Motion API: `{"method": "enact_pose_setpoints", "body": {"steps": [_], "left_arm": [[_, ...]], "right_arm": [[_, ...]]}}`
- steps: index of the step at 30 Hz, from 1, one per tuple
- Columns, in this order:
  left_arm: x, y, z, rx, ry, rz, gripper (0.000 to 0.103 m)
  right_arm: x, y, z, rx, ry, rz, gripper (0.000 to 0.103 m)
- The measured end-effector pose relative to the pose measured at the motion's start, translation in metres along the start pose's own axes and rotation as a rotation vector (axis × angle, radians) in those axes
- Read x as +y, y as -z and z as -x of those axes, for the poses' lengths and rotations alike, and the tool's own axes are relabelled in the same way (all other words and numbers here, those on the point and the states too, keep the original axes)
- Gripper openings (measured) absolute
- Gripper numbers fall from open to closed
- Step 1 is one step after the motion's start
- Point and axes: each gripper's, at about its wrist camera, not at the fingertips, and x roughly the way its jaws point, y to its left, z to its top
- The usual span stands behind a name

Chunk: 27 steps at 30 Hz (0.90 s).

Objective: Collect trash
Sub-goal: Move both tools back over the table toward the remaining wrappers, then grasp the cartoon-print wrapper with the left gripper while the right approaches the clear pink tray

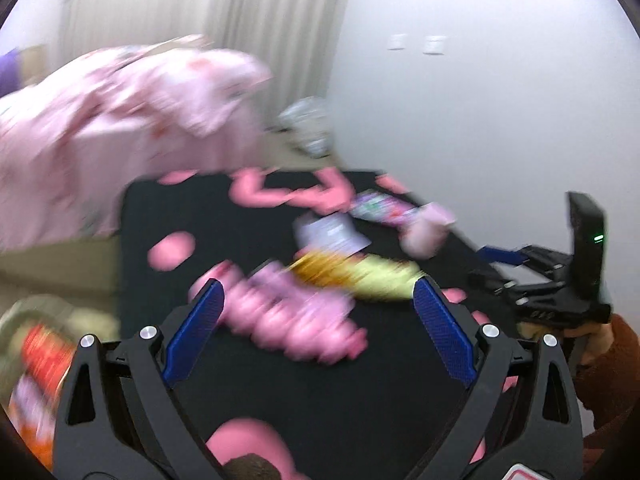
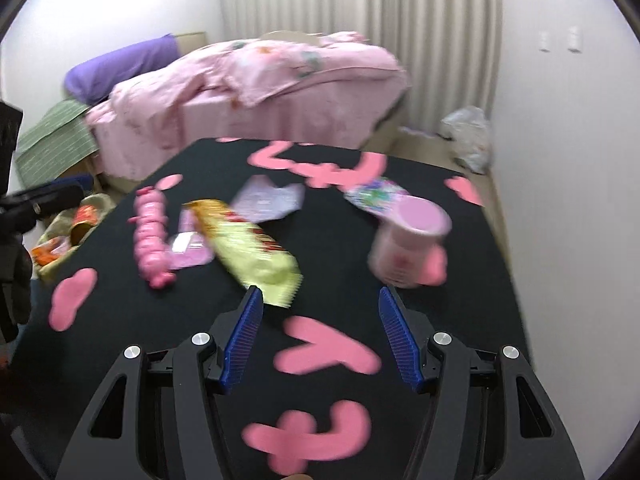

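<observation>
Both views came through smeared with motion blur. In the left wrist view the left gripper [image 1: 316, 304] stood with its blue pads [image 1: 444, 332] spread wide and nothing between them, hanging over a black table [image 1: 248, 216] patterned with pink shapes. Just beyond the left pad, at centre frame, lay a pink segmented wrapper [image 1: 288, 316], and past it a yellow snack bag [image 1: 360, 276]. At the right edge of that frame the other tool showed up, gripped by a hand [image 1: 592, 344] in a rust-coloured sleeve.

Over in the right wrist view the right gripper [image 2: 320, 320] was spread just as wide, empty, above the same table's bare black cloth. The yellow snack bag lay at centre frame, its near end just beyond the left pad. Right of centre stood a pink cup [image 2: 408, 240], upright, with a colourful wrapper [image 2: 376, 196] lying behind it. A pale lilac paper [image 2: 268, 200] sat near the middle, the pink segmented wrapper to its left. Off the table's left edge, a bag of collected trash [image 2: 68, 236] sat on the floor. A bed with pink bedding [image 2: 248, 88] filled the upper part of the frame.
</observation>
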Motion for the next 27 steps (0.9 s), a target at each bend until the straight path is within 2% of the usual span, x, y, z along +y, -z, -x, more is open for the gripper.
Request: {"method": "enact_pose_setpoints", "body": {"steps": [3, 5, 7, 10, 13, 15, 17, 19, 21, 22, 27], "left_arm": [[-0.018, -0.024, -0.041, 0.078, 0.129, -0.026, 0.091], [-0.027, -0.040, -0.067, 0.096, 0.145, -0.048, 0.091], [-0.041, -0.058, -0.097, 0.119, 0.155, -0.114, 0.091], [-0.056, -0.079, -0.139, 0.173, 0.180, -0.241, 0.091], [-0.075, -0.097, -0.182, 0.214, 0.173, -0.472, 0.091], [-0.079, -0.105, -0.209, 0.258, 0.185, -0.538, 0.087], [-0.075, -0.116, -0.240, 0.327, 0.222, -0.526, 0.083], [-0.064, -0.128, -0.276, 0.417, 0.254, -0.434, 0.080], [-0.053, -0.135, -0.303, 0.474, 0.262, -0.338, 0.067], [-0.047, -0.136, -0.316, 0.501, 0.265, -0.298, 0.066], [-0.049, -0.128, -0.335, 0.542, 0.298, -0.346, 0.065]], "right_arm": [[-0.028, 0.005, 0.004, -0.020, 0.075, -0.043, 0.057], [-0.045, 0.006, 0.006, -0.026, 0.141, -0.052, 0.057], [-0.064, 0.008, 0.007, -0.033, 0.181, -0.068, 0.057], [-0.092, 0.011, 0.006, -0.041, 0.181, -0.116, 0.057], [-0.117, 0.016, 0.005, -0.040, 0.172, -0.167, 0.057], [-0.129, 0.020, 0.004, -0.032, 0.170, -0.181, 0.057], [-0.141, 0.025, 0.003, -0.020, 0.175, -0.196, 0.057], [-0.152, 0.030, 0.001, -0.002, 0.167, -0.212, 0.057], [-0.160, 0.035, -0.001, 0.007, 0.167, -0.230, 0.057], [-0.166, 0.037, -0.002, 0.012, 0.167, -0.245, 0.057], [-0.187, 0.047, -0.004, 0.017, 0.140, -0.302, 0.057]]}}
